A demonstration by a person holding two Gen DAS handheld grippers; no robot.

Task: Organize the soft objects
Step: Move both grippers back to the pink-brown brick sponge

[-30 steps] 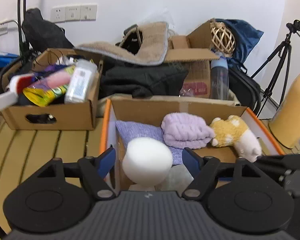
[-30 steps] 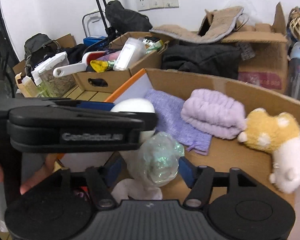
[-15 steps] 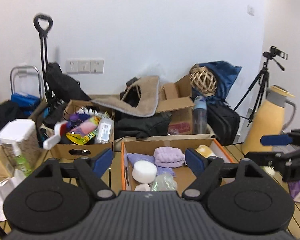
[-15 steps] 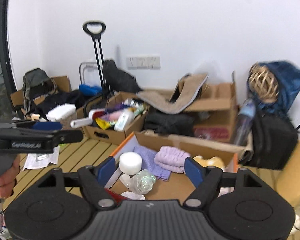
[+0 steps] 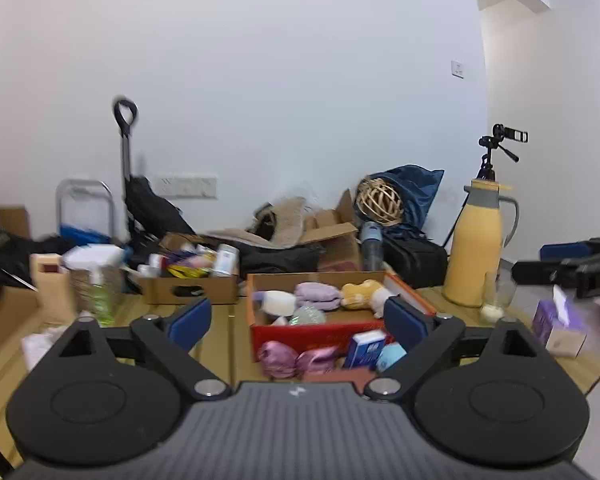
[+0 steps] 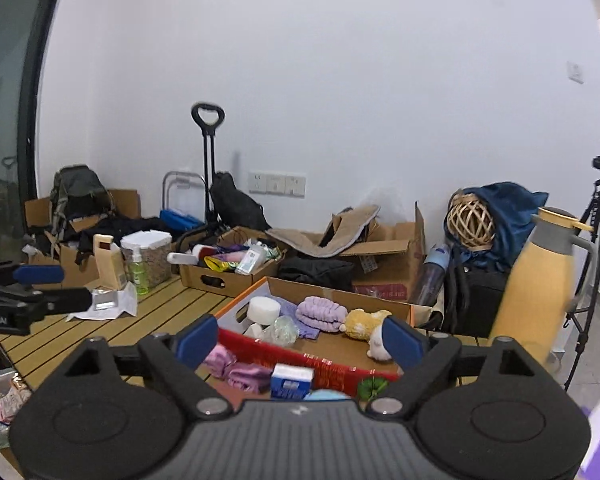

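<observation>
A red-fronted cardboard box (image 5: 312,334) (image 6: 324,364) stands on the slatted table. It holds a white foam disc (image 5: 278,303) (image 6: 263,310), a clear crinkled bundle (image 5: 307,315) (image 6: 282,328), a lilac folded towel (image 5: 317,295) (image 6: 321,314) and a yellow-and-white plush (image 5: 366,294) (image 6: 366,326). Pink satin pieces (image 5: 280,354) (image 6: 236,368) and a blue-white carton (image 5: 366,348) (image 6: 291,380) lie in front of it. My left gripper (image 5: 298,320) and right gripper (image 6: 300,340) hover well back from the box. Both sets of jaws are opening with nothing between them.
A yellow thermos jug (image 5: 476,248) (image 6: 536,284) stands right of the box, with a small glass (image 5: 496,300) and a purple tissue box (image 5: 558,322) nearby. A carton of bottles (image 5: 190,276) (image 6: 228,272) sits behind on the left. Bags, boxes and a tripod (image 6: 592,240) line the wall.
Both grippers have drawn far back and upward from the box. The white foam disc and the clear bundle stayed inside it. Both pairs of jaws have spread wider.
</observation>
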